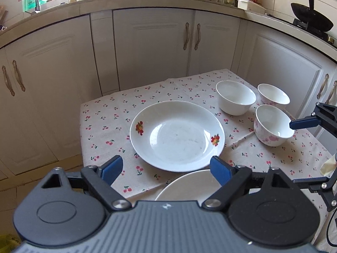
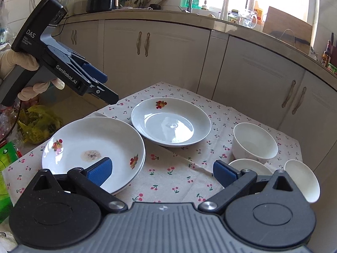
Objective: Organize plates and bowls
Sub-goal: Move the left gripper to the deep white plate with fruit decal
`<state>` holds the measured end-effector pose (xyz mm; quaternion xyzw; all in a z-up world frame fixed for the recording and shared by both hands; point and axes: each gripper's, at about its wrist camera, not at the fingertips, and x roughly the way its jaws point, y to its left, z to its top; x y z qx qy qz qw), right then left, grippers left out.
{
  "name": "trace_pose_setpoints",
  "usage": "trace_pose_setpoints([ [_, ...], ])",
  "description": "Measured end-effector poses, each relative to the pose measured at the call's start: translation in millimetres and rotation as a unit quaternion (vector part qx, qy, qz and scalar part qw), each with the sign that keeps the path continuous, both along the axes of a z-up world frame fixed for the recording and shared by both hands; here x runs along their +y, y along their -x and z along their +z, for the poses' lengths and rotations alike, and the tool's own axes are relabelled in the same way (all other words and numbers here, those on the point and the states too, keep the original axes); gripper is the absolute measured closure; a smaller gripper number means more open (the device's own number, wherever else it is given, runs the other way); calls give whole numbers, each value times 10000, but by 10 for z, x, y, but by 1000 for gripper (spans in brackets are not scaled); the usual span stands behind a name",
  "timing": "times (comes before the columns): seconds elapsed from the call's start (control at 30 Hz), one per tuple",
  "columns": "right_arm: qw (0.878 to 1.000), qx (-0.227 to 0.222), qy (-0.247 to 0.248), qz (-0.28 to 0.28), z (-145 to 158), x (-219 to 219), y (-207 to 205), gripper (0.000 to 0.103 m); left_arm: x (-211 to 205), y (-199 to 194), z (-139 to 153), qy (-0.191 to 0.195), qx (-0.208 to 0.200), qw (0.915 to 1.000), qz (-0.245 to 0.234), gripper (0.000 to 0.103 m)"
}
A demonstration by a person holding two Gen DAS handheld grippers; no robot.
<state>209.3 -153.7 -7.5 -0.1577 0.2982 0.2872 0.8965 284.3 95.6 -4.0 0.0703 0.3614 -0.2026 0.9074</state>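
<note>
White crockery sits on a surface (image 2: pixel 168 181) covered by a cherry-print cloth (image 1: pixel 109 126), in front of cream kitchen cabinets (image 1: pixel 153 48). Toward the cabinets lies a single deep plate (image 2: pixel 170 122) with fruit motifs on its rim. Nearer the camera in the right wrist view, a second fruit-patterned plate (image 2: pixel 92 149) rests on top of another plate whose edge just shows beneath it; a brownish stain marks its middle. Three bowls cluster at the other side of the cloth: a plain white bowl (image 1: pixel 236 97), a pink-flowered bowl (image 1: pixel 273 125) just beside it, and a third bowl (image 1: pixel 273 94) behind that one. The left tongs (image 1: pixel 166 166) hang above the near rim of the single plate, blue pads parted with nothing between them, held by a gloved hand (image 2: pixel 27 65). The right tongs (image 2: pixel 162 172) hover over the cloth between the stacked plates and the bowls, spread wide and empty.
</note>
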Motion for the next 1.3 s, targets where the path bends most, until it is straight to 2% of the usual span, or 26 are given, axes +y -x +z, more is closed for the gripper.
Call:
trace_pose_setpoints([
  [0.37, 9988, 20, 452, 188, -82, 83, -598, 0, -45, -576, -85, -68, 192, 9998, -31, 14],
  [0.7, 9960, 654, 552, 269, -344, 205, -1094, 0, -61, -1113, -354, 166, 641, 9978, 0, 14],
  [0.8, 9947, 790, 610, 262, -432, 256, -1169, 1, -75, -1233, -449, 162, 732, 9972, -45, 14],
  [0.9, 9934, 894, 675, 241, -473, 296, -1229, 6, -72, -1343, -530, 165, 811, 9966, -55, 14],
  [1.07, 9907, 1139, 662, 346, -552, 353, -1329, 6, -67, -1505, -641, 168, 1001, 9948, -119, 14],
  [1.3, 9890, 1147, 725, 591, -604, 454, -1365, 6, -147, -1655, -707, 217, 1200, 9916, -437, 15],
])
